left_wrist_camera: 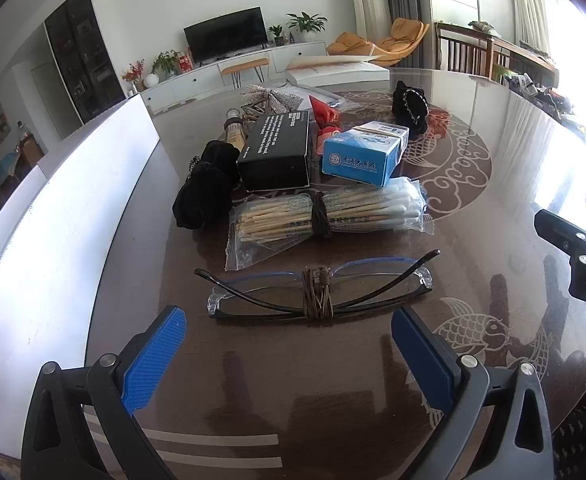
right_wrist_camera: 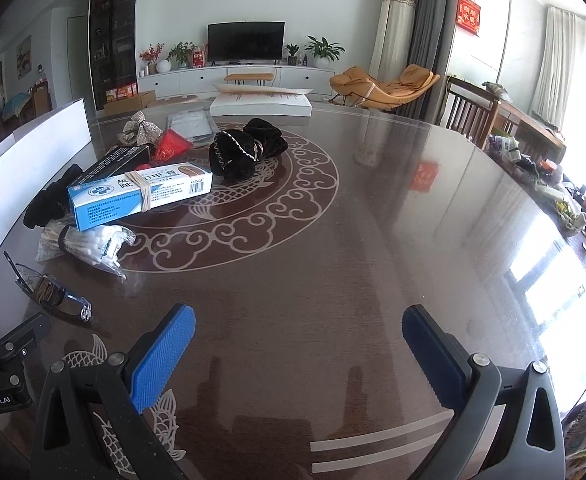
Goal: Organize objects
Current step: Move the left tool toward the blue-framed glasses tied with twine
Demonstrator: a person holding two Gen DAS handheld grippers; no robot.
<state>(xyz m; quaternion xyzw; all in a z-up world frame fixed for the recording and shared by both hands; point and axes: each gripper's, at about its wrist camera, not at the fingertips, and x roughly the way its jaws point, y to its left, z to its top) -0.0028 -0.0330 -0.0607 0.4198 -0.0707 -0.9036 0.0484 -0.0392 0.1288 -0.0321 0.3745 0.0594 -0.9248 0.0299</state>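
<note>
The folded glasses point(left_wrist_camera: 321, 292), nearest the wide-open, empty left gripper point(left_wrist_camera: 289, 356), look light and fragile (grip the cord-wrapped middle).

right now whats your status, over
Left tool open, empty. Right tool open, empty. Folded blue-framed glasses tied with brown cord just ahead of left tool. Nothing between.

My shiny brown table point(left_wrist_camera: 493, 184) has fish drawings. Just ahead of my left tool lie glasses point(left_wrist_camera: 317, 292), then cotton swabs point(left_wrist_camera: 325, 216), boxes behind.
</note>
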